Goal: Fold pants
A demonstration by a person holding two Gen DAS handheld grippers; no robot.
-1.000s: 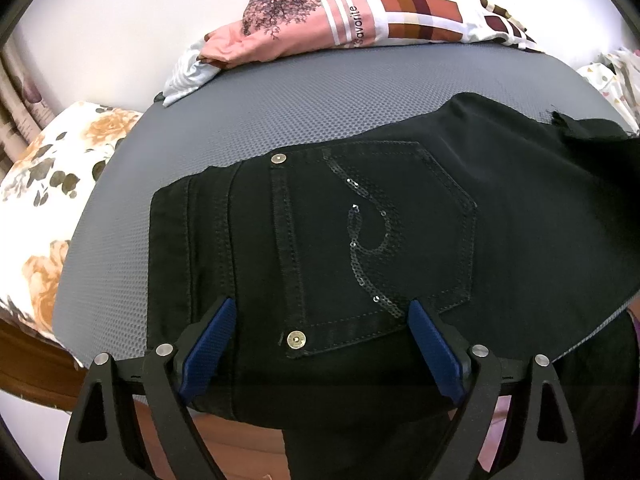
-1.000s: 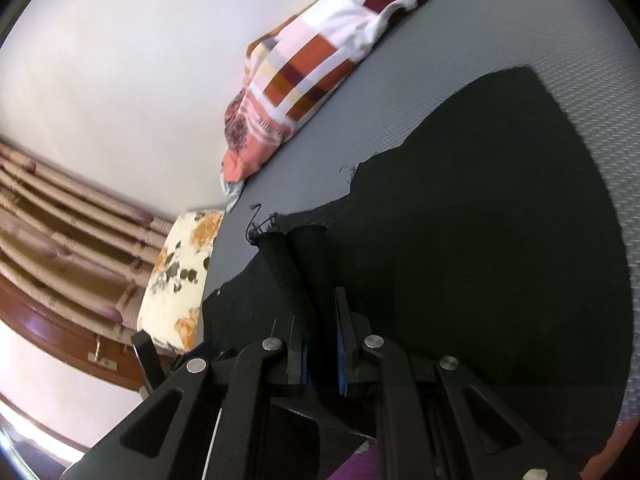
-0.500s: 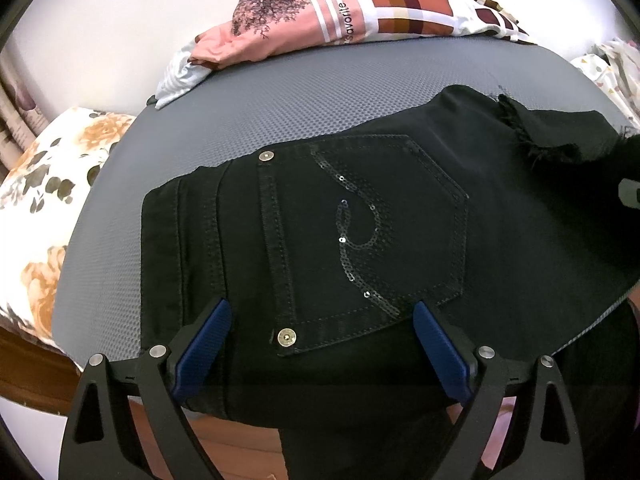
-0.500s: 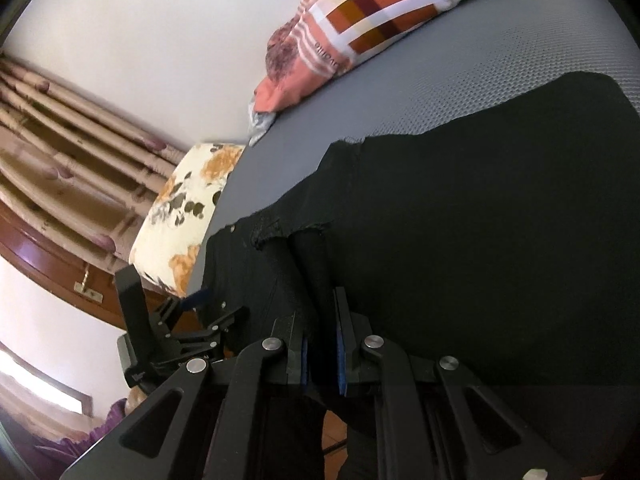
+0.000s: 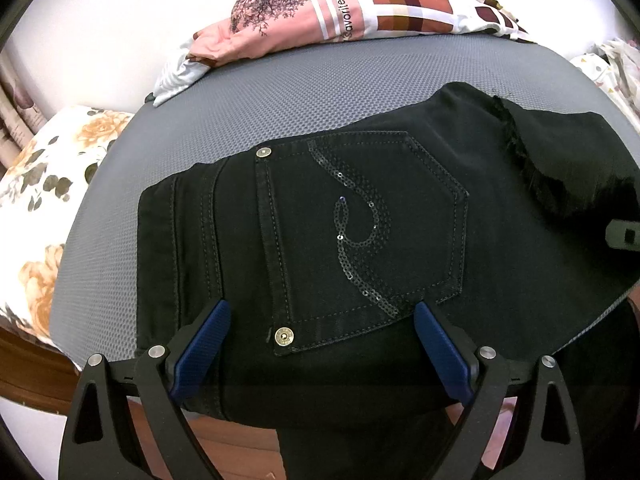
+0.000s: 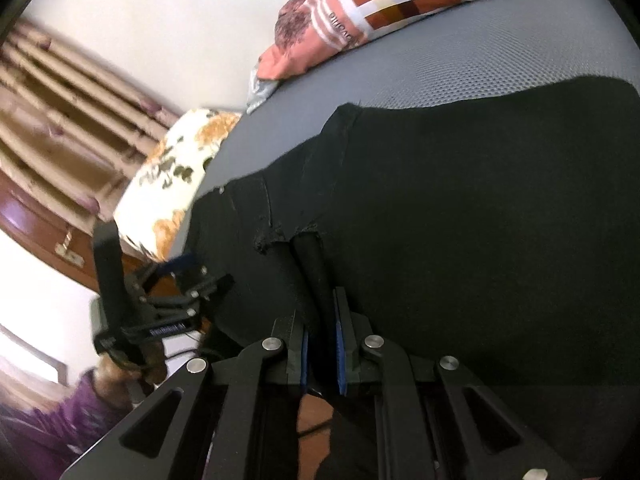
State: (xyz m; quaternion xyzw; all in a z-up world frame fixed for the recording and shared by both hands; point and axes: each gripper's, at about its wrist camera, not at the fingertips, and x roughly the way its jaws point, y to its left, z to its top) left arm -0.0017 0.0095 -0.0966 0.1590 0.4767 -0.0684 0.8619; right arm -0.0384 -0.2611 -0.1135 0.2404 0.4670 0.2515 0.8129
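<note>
Black pants [image 5: 360,220] lie on the grey mat, back pocket with its sequin swirl facing up and the waistband to the left. My left gripper [image 5: 320,312] stands open just over the pocket's near edge, its blue pads [image 5: 204,340] wide apart and pressing on nothing. My right gripper [image 6: 320,312] is shut on the frayed leg hem [image 6: 288,236], holding it over the rest of the pants [image 6: 480,200]. The same hem [image 5: 560,168] shows at the right of the left wrist view. The left gripper [image 6: 180,276] appears at the left of the right wrist view.
The grey mat [image 5: 320,80] covers a bed. A pink and checked cloth [image 5: 340,12] lies along its far edge, and a floral pillow [image 5: 48,184] sits at its left end. Curtains [image 6: 60,100] and a wooden frame are beyond. A person's purple sleeve [image 6: 40,420] is low left.
My right gripper has carried the frayed hem leftwards over the pants, towards the waist end, and rolled. The hem has come further into the left wrist view. My left gripper has kept still.
</note>
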